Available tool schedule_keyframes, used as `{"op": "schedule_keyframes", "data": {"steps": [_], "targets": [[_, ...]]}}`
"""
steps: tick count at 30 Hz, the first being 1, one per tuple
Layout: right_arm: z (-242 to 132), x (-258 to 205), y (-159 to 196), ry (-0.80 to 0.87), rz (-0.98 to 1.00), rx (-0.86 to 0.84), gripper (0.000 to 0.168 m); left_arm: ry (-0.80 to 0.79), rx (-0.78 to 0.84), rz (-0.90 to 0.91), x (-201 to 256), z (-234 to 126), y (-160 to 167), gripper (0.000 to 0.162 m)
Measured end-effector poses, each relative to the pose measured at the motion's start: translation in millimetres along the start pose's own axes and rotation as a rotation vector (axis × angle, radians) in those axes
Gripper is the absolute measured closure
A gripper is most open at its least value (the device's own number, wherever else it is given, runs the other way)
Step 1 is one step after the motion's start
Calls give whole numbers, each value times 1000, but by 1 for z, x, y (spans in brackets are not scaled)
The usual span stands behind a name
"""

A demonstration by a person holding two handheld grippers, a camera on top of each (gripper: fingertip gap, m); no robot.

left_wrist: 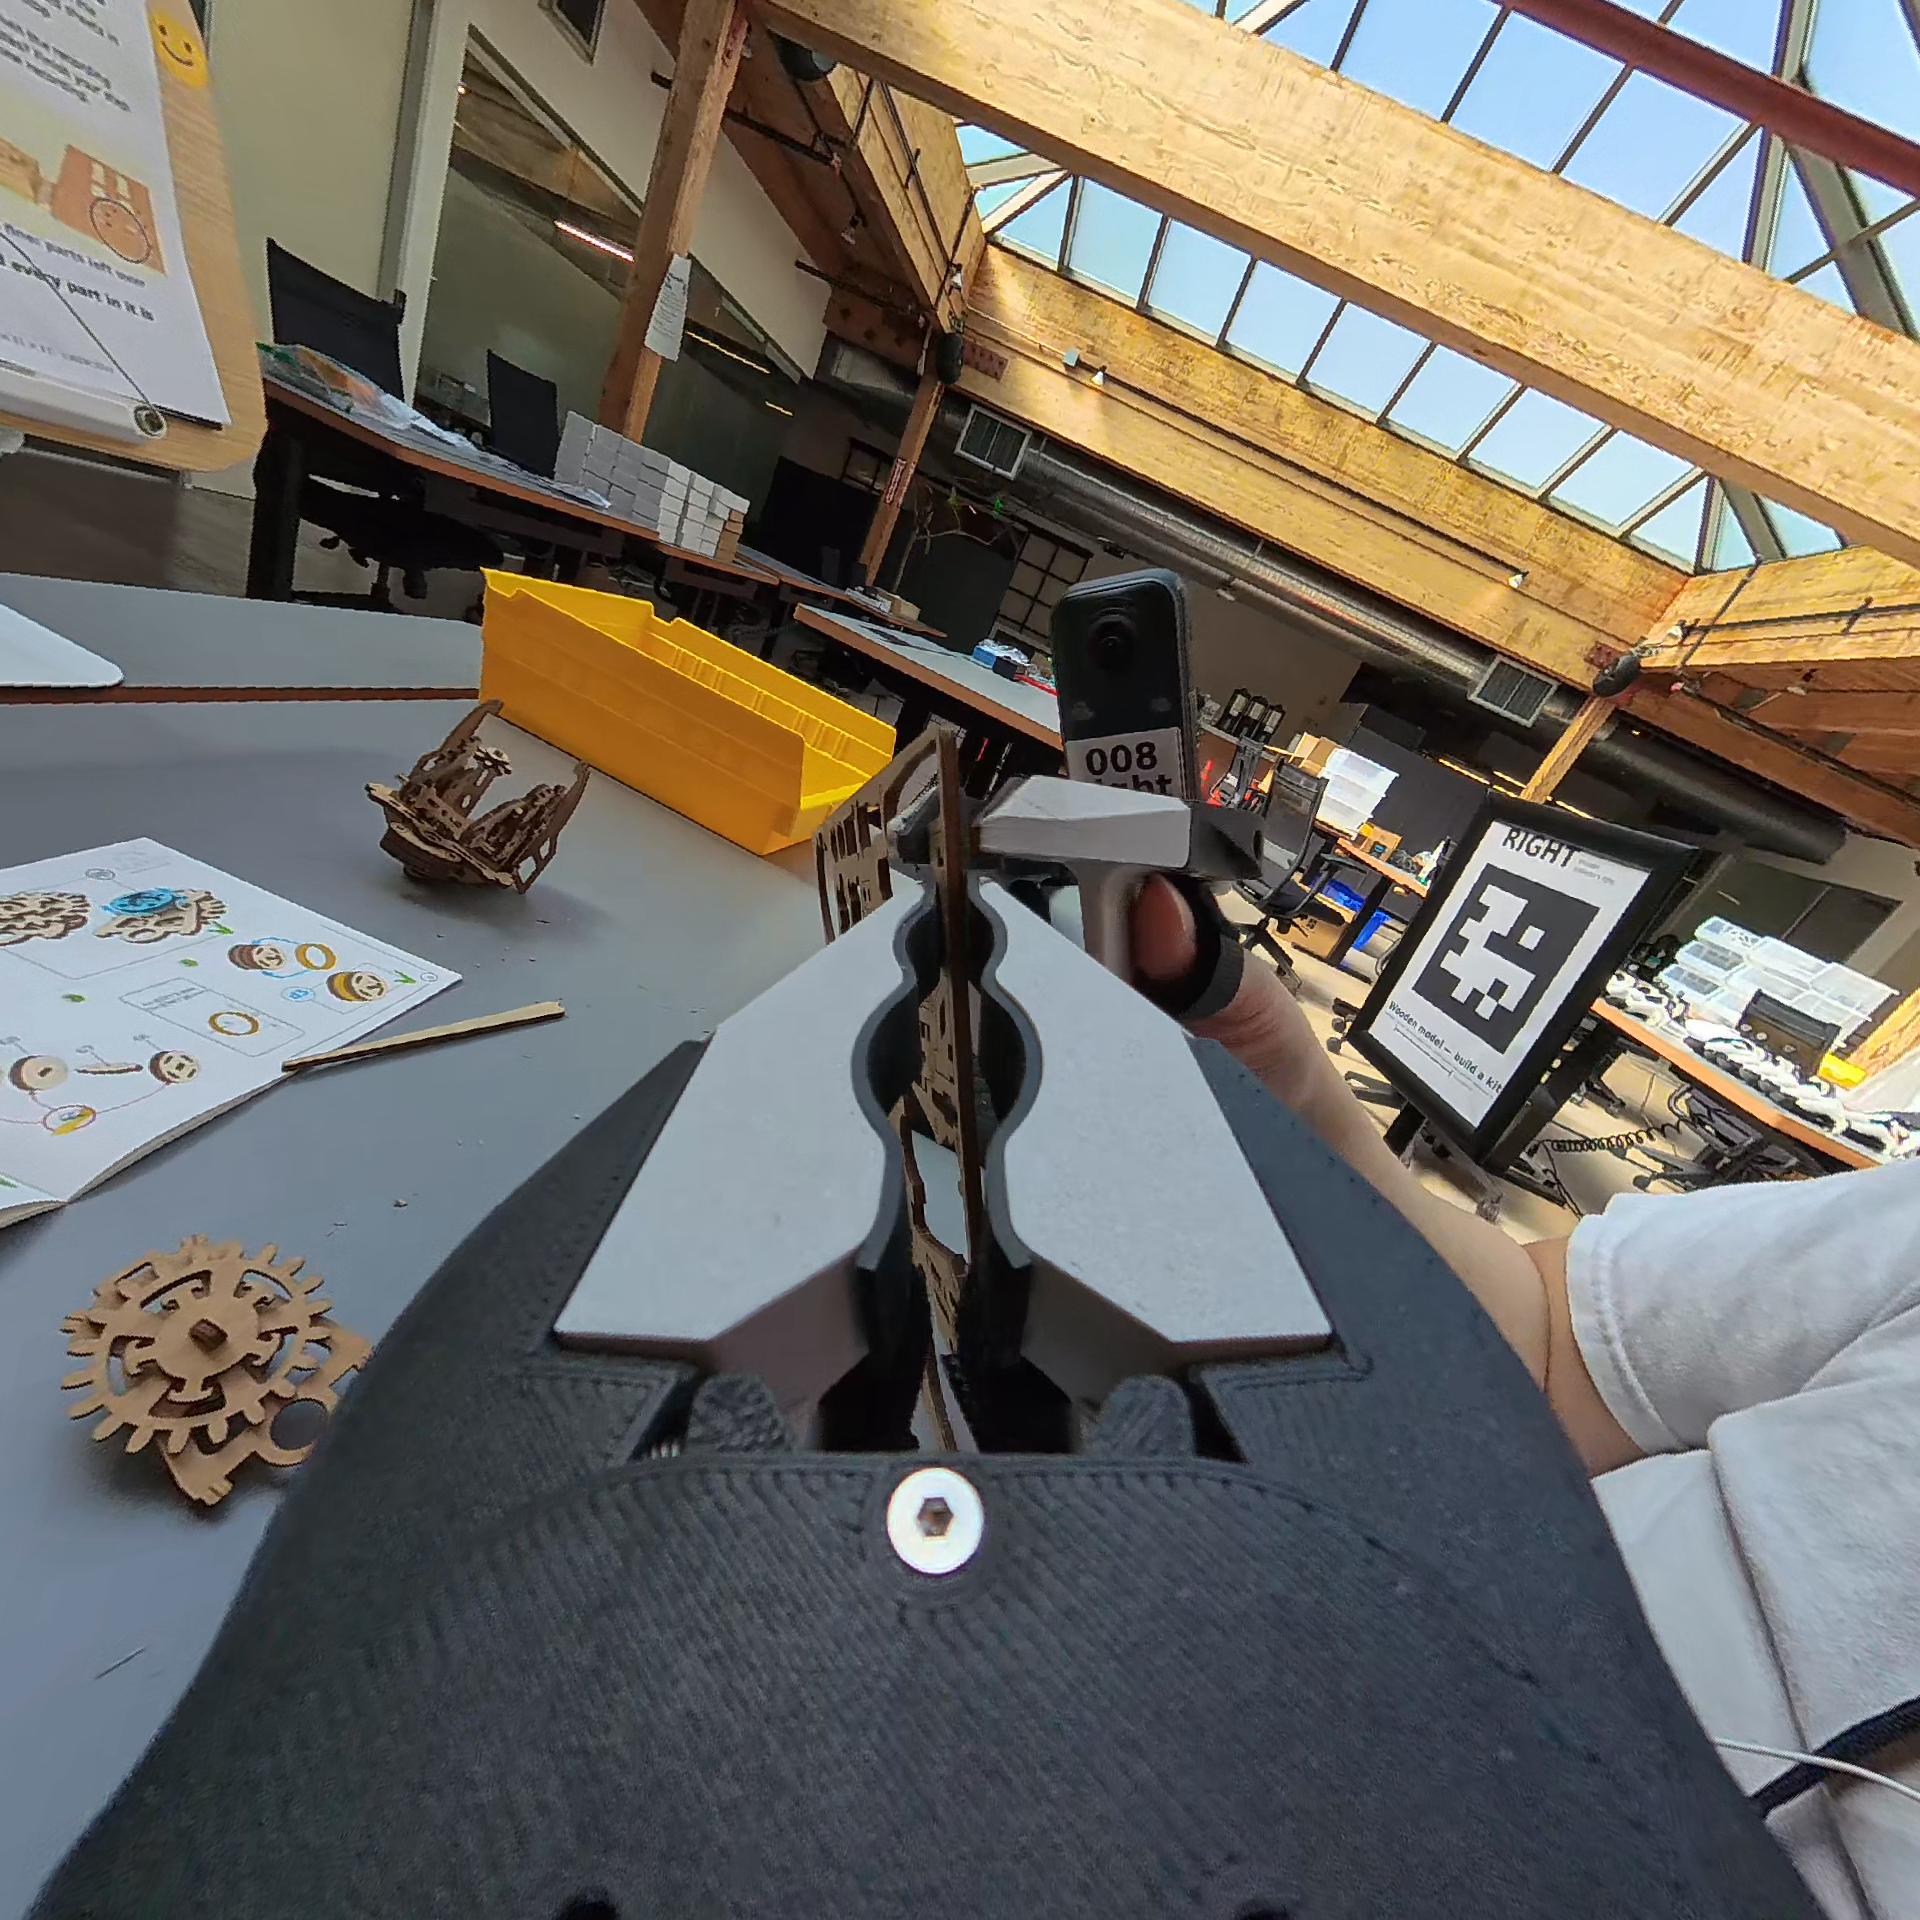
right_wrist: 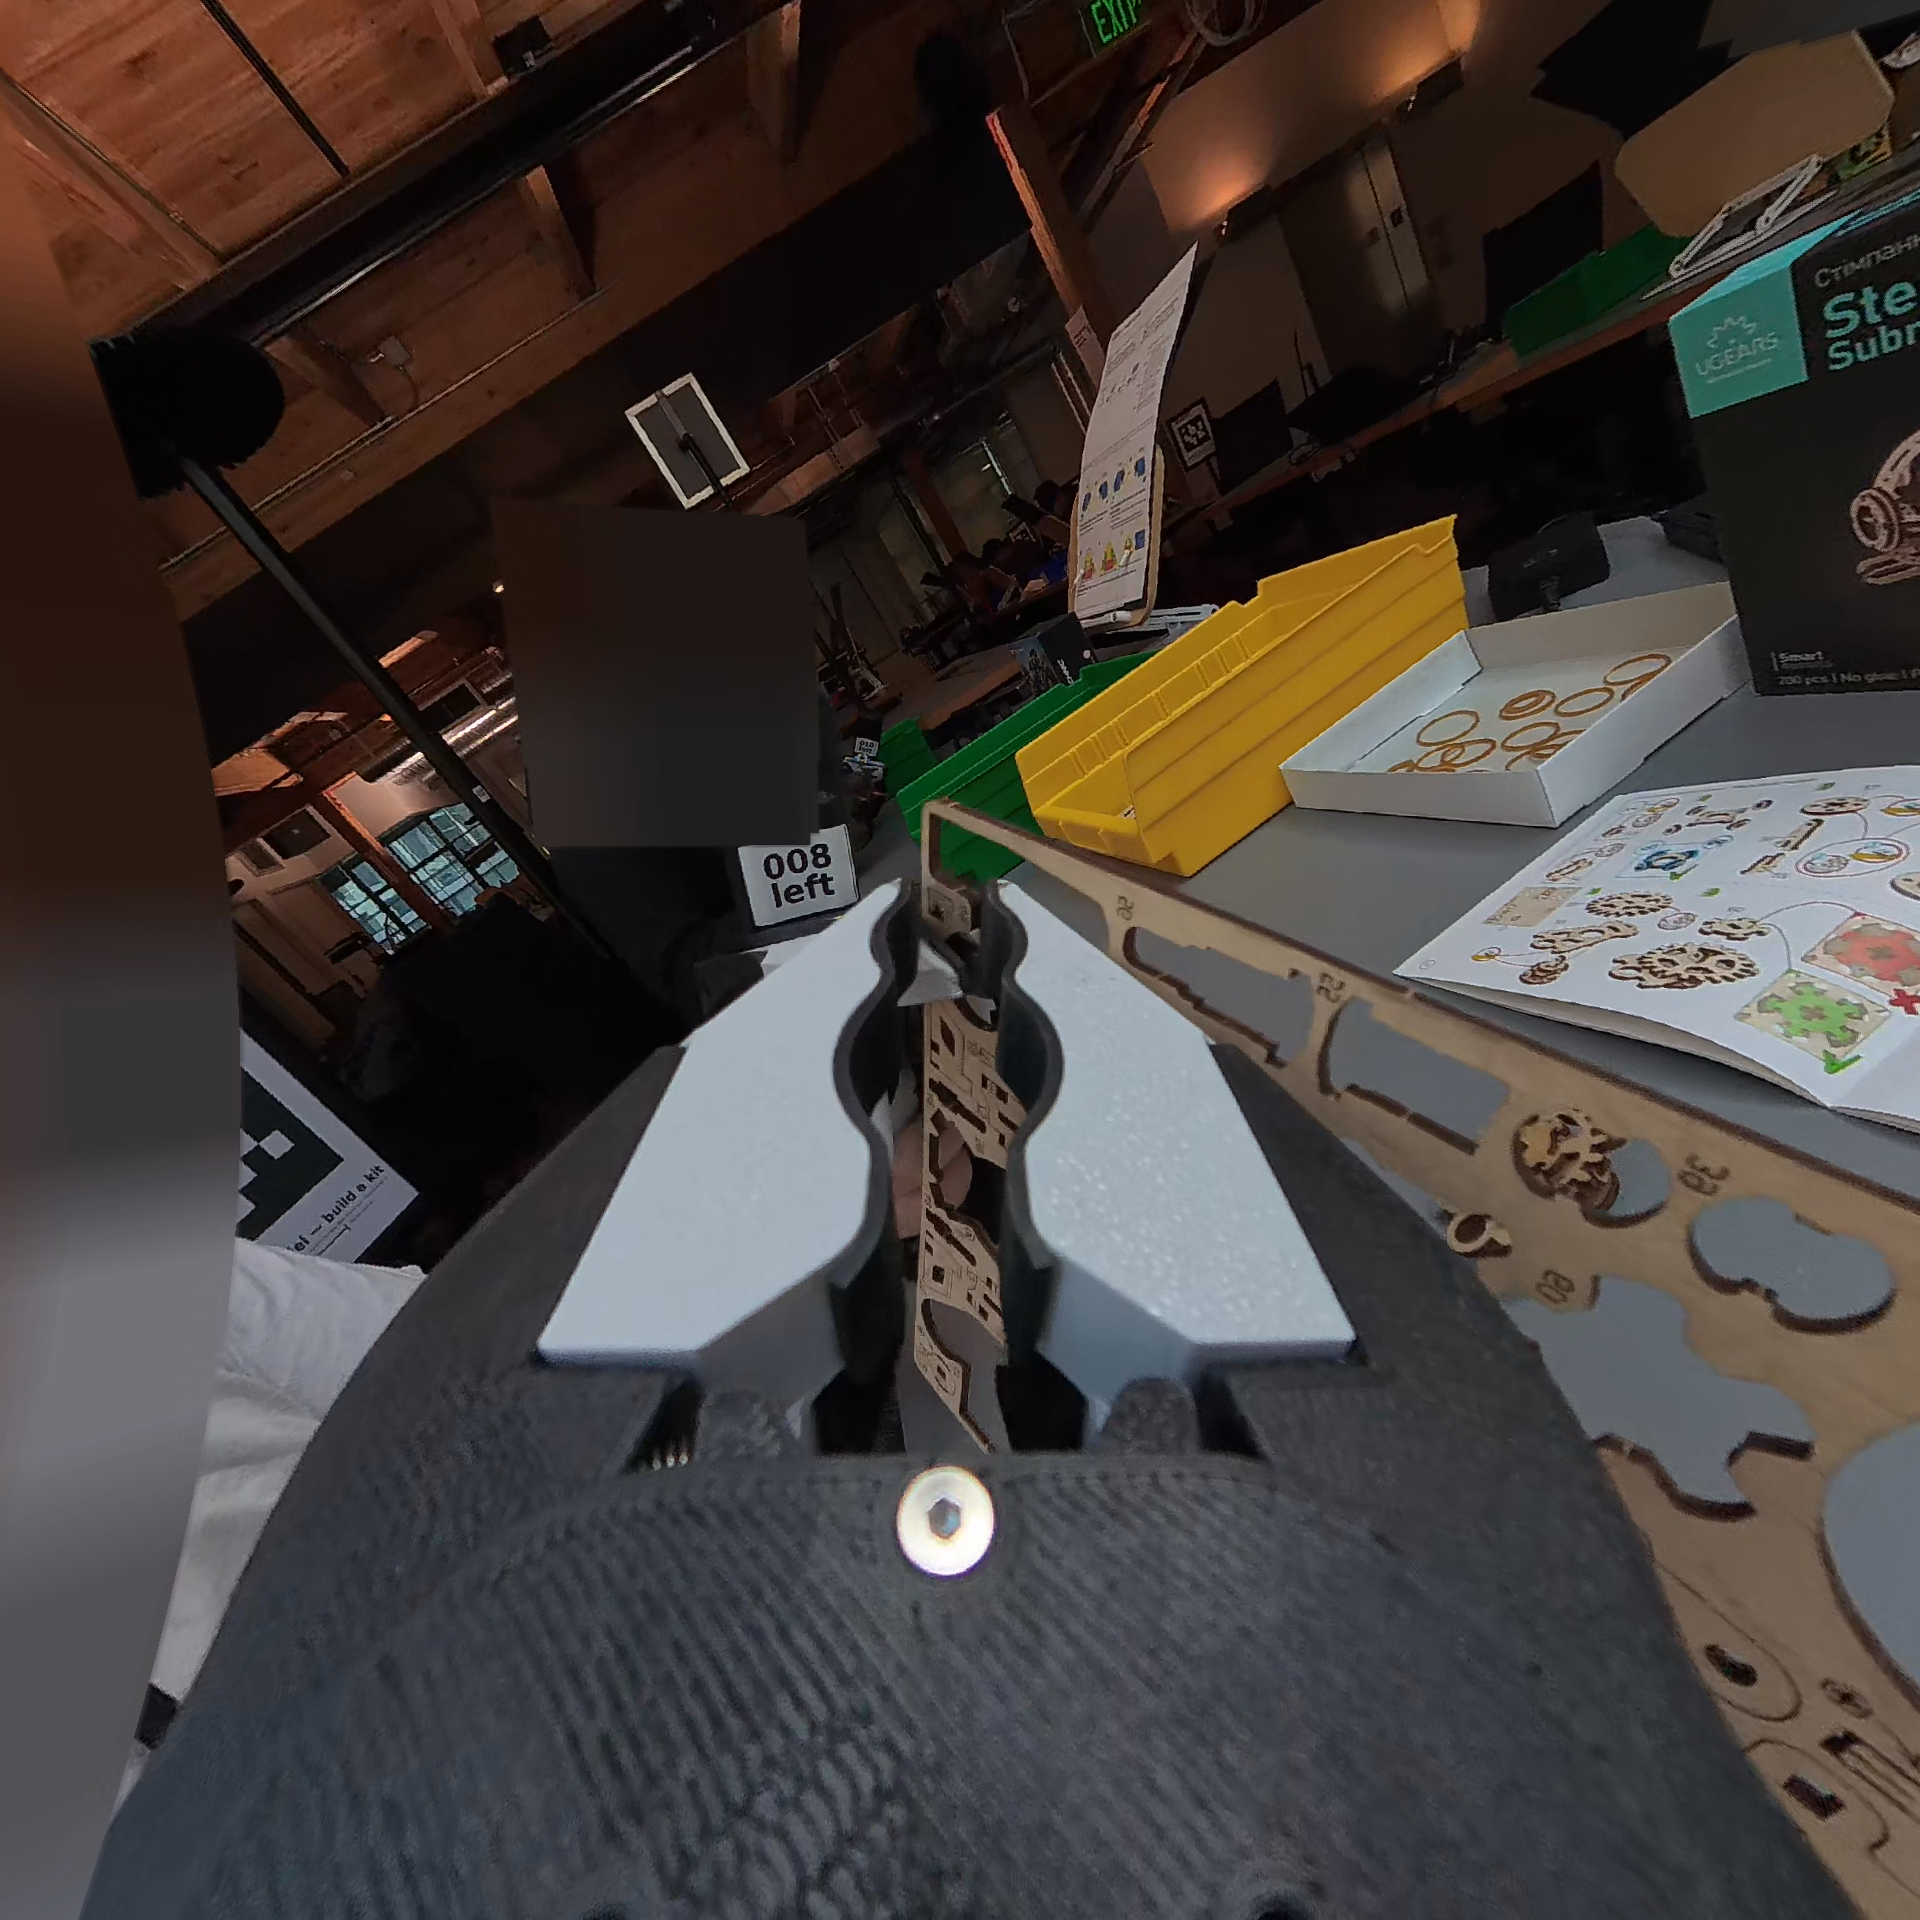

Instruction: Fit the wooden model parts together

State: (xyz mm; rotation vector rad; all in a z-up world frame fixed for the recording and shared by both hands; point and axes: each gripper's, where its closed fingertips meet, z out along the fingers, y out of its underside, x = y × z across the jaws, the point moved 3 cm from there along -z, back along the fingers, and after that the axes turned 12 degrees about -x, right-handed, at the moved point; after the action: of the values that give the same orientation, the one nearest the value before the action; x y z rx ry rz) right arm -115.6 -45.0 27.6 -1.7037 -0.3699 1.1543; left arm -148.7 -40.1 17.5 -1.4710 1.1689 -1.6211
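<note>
My left gripper (left_wrist: 951, 904) is shut on a thin laser-cut wooden sheet (left_wrist: 961, 1039), seen edge-on between the fingers and held upright above the grey table (left_wrist: 623, 935). My right gripper (right_wrist: 945, 904) is shut on the same sheet (right_wrist: 1527, 1340), whose cut-out face runs off to the lower right. In the left wrist view the right gripper (left_wrist: 935, 831) clamps the sheet's far end, just beyond my left fingertips. On the table to the left lie a wooden gear assembly (left_wrist: 208, 1361), a partly built wooden model (left_wrist: 473, 805) and a loose wooden stick (left_wrist: 426, 1034).
An open instruction booklet (left_wrist: 156, 997) lies at the left and also shows in the right wrist view (right_wrist: 1714, 914). A yellow bin (left_wrist: 675, 707) stands behind. A white tray (right_wrist: 1351, 790) holds wooden rings, beside the kit box (right_wrist: 1818, 468) and a green bin (right_wrist: 966, 769). My left and right fingertips are right by each other. The wooden gear assembly (left_wrist: 208, 1361) is about 20 cm from both grippers' fingertips. Both grippers' tips are roughly 25 cm from the loose wooden stick (left_wrist: 426, 1034). Both grippers' tips are roughly 35 cm from the partly built wooden model (left_wrist: 473, 805).
</note>
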Motion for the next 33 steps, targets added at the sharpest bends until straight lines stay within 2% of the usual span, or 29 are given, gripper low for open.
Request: {"op": "schedule_keyframes", "data": {"steps": [9,14,31,33], "targets": [[3,-3,2,-10,-43,-62,163,-8,25,36,4,-4,3,161],[5,-1,4,77,-132,-75,163,1,66,-14,1,-4,6,161],[6,5,6,276,-291,-84,162,-95,80,9,-9,1,9,162],[8,4,6,241,-275,-74,161,-71,97,17,-8,-2,8,162]]}}
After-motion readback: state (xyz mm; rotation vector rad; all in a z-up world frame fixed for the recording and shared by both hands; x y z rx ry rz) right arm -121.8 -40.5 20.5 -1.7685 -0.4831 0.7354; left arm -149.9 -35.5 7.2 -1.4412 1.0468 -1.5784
